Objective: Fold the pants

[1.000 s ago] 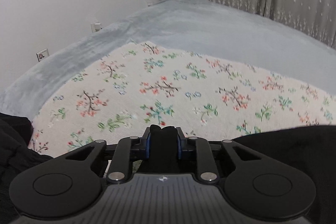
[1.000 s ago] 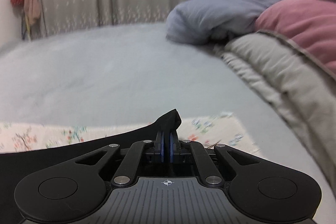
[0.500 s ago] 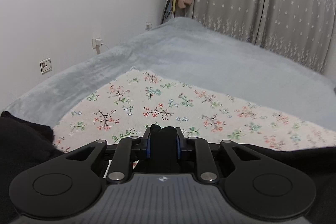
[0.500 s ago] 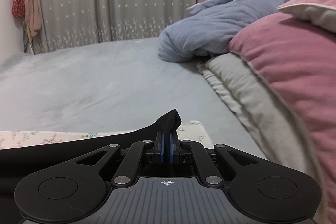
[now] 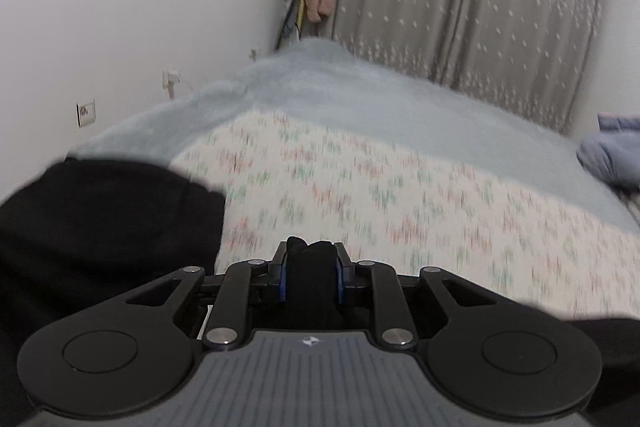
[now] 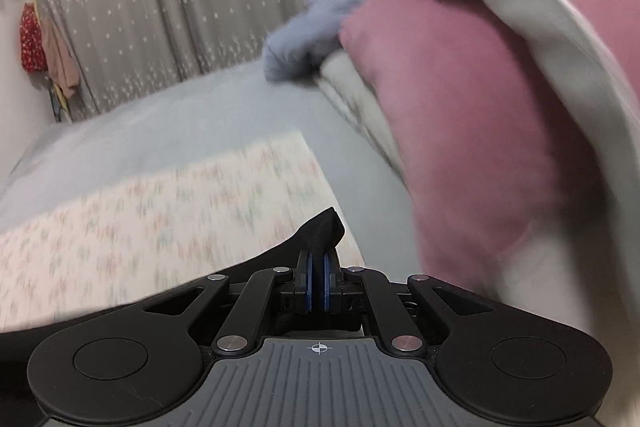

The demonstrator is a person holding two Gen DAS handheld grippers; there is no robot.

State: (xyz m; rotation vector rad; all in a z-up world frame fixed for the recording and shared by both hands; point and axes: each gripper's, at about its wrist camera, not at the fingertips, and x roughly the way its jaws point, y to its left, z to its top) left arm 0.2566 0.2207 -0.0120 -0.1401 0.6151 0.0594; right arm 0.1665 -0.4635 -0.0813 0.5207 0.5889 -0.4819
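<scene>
So both grippers have a pinch on the soft black fabric pants right now. In the left wrist view, the left gripper sits bottom centre with its blue-lined fingers held a little apart, clamped on a thick bunched wad of the black cloth. More of the pants spills out as a dark rumpled heap at the left edge of the frame, and a strip of it runs off toward the lower right corner. Behind it lies the cream floral-print sheet, flat and thin-looking, smeared with motion blur, on top of the fuzzy pale blue-grey blanket.

In the right wrist view, the right gripper has its fingers nearly touching, nipping just a thin pointed corner of the black cloth that pokes up past the tips. From there the edge of the pants runs down and left out of the frame. At the right of the frame a plump dusty-pink pillow is close.

My read: the garment hangs stretched between the 2 grippers, long axis running side to side from one to the other, neither hand nearer than the other. The next bit probably depends on laying that span down flat on the floral sheet ahead of the fingers without the bunched left end twisting.
</scene>
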